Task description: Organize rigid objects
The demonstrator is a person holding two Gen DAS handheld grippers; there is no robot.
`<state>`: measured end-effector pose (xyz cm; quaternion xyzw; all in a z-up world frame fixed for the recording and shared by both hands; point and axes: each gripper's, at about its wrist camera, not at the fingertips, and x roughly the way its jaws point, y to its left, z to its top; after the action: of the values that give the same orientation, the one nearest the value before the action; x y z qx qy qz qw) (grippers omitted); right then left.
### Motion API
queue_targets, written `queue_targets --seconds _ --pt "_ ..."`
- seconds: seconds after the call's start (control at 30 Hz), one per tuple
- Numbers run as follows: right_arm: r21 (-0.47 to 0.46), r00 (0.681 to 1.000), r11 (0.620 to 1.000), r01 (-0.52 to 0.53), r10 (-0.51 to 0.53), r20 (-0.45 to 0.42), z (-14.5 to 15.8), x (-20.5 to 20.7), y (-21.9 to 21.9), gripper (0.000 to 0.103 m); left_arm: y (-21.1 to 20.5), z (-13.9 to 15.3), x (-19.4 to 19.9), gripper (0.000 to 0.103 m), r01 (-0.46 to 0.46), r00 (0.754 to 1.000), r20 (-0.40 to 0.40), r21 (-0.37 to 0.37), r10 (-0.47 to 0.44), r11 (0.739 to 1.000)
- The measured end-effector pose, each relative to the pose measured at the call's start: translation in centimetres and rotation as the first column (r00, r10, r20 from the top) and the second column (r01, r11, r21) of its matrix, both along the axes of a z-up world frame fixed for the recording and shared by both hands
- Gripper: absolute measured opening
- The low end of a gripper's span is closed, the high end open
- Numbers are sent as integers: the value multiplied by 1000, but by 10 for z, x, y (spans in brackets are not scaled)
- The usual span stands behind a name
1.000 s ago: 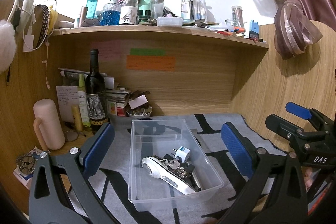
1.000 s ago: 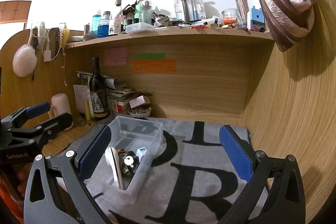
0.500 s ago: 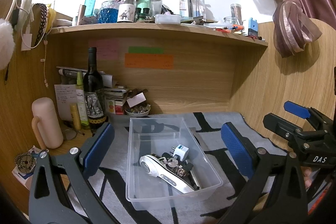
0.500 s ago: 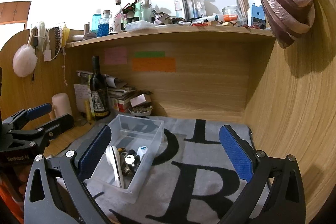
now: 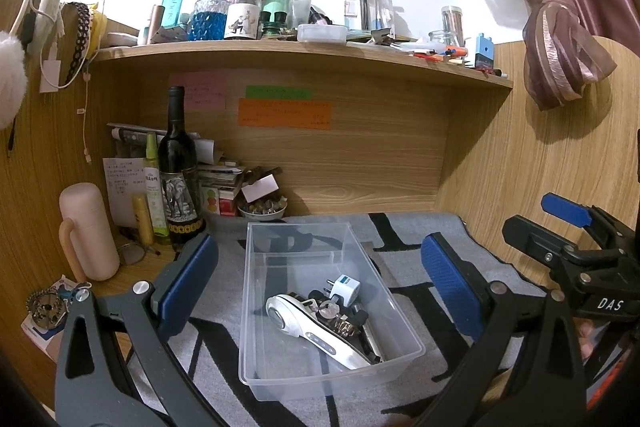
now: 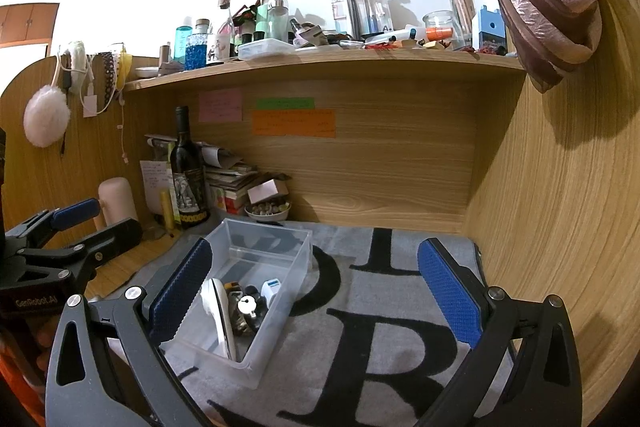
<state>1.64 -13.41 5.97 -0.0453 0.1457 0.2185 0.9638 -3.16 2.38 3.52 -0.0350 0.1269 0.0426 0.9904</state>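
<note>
A clear plastic bin (image 5: 276, 367) (image 6: 280, 247) sits on a grey mat with black letters (image 5: 404, 251) (image 6: 360, 327). Inside lie a white handheld device (image 5: 312, 331) (image 6: 220, 319), a white plug adapter (image 5: 345, 285) (image 6: 271, 287), keys (image 5: 330, 309) (image 6: 246, 305) and several small dark items. My left gripper (image 5: 320, 287) hangs open above the bin, nothing between its blue pads. My right gripper (image 6: 316, 291) is open too, over the mat just right of the bin, empty. Each gripper shows at the edge of the other's view.
A dark wine bottle (image 5: 178, 167) (image 6: 187, 171), a pink flask (image 5: 86, 231), a yellow tube, stacked papers and a small bowl (image 5: 262, 211) (image 6: 267, 211) crowd the back left. A cluttered shelf (image 5: 300, 45) overhangs. Wooden walls close the back and right; a curtain (image 5: 560, 27) hangs there.
Both grippers have drifted slightly, so the bin sits a little lower and nearer in the views. Both stay open and the bin's contents have not moved.
</note>
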Motion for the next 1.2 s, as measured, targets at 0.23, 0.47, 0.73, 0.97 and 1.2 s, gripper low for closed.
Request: queue_targets --seconds 0.23,0.47,0.73,0.97,1.2 --pt "-1 1000 1000 3 -3 0 -1 0 2 103 1 0 0 103 -2 1000 -1 -5 2 1000" --pt "-2 1000 1000 2 -2 1 -1 0 2 103 2 -1 1 103 0 1000 -4 -7 0 1000" --pt "-3 1000 1000 0 0 -1 -1 0 2 103 5 -4 1 103 0 1000 -12 -21 -1 1000" --pt "-6 1000 1000 -2 2 2 -1 1 3 103 4 -3 0 103 2 1000 -10 -21 -2 1000" --pt "-7 1000 1000 -5 5 1 -1 1 3 103 2 -3 -1 103 28 1000 -3 -19 -28 999"
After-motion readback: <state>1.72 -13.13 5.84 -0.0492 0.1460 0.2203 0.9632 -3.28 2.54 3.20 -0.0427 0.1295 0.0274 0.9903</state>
